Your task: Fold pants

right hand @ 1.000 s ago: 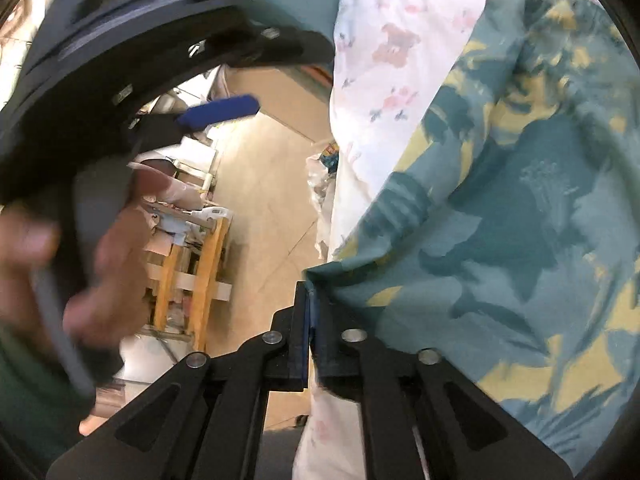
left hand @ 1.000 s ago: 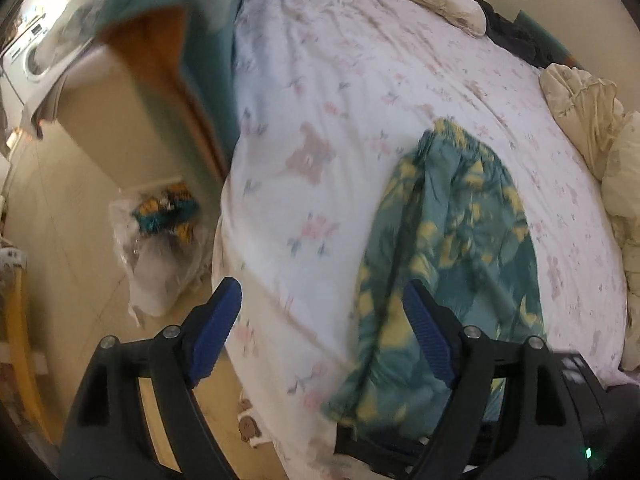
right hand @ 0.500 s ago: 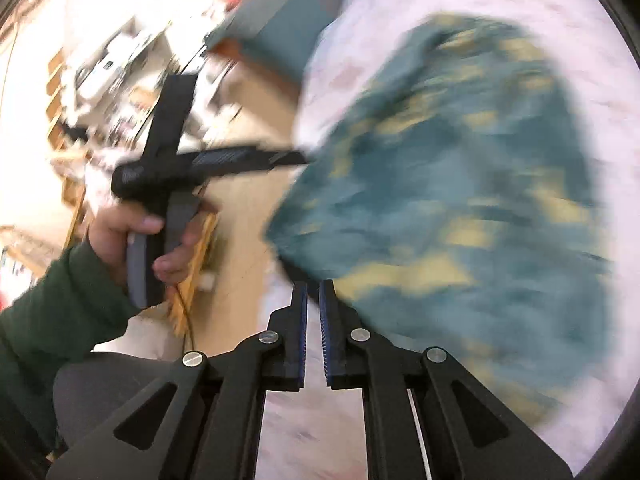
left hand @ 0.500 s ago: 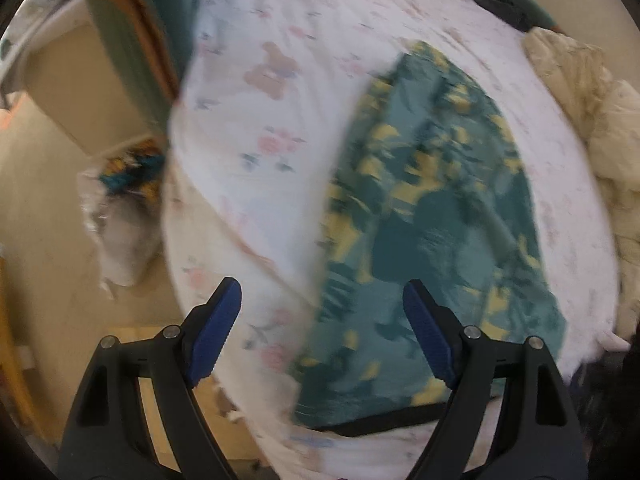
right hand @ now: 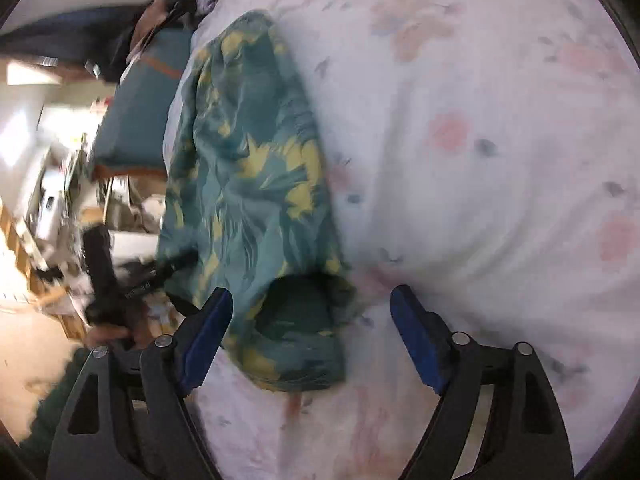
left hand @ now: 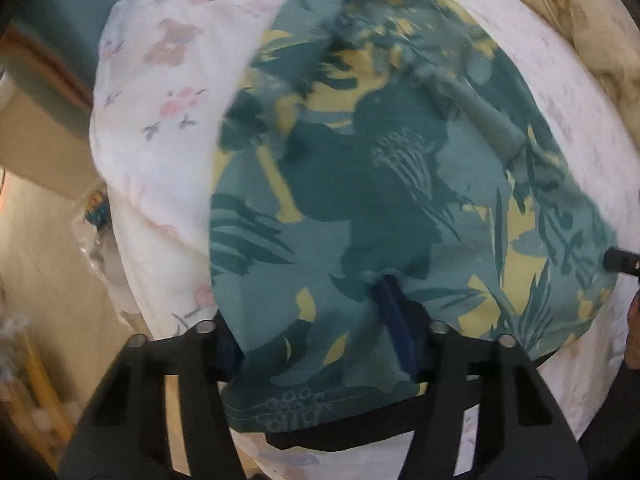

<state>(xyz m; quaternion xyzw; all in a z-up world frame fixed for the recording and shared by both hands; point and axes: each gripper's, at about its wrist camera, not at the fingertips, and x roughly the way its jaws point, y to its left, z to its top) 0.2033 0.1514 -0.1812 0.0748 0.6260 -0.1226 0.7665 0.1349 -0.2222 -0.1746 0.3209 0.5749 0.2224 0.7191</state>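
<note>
The pants (left hand: 360,184) are teal with a yellow leaf print and lie on the floral white bed sheet (left hand: 160,80). In the left wrist view my left gripper (left hand: 316,344) stands open at the pants' near hem, and the cloth drapes over and between its blue pads (left hand: 396,328). In the right wrist view the pants (right hand: 256,184) lie in a long strip with an open leg hole near my right gripper (right hand: 312,336), which is open and holds nothing. The left gripper (right hand: 116,280) shows there at the pants' left edge.
A cream blanket (left hand: 568,20) is bunched at the bed's far right. Left of the bed is a teal and orange box (right hand: 136,120), a plastic bag (left hand: 96,232) on the floor, and cluttered shelves (right hand: 48,208). The bed edge runs beside the pants.
My right gripper let go of the pants hem, opened and swung out over the bed. My left gripper moved forward onto the pants, whose hem now lies across its fingers.
</note>
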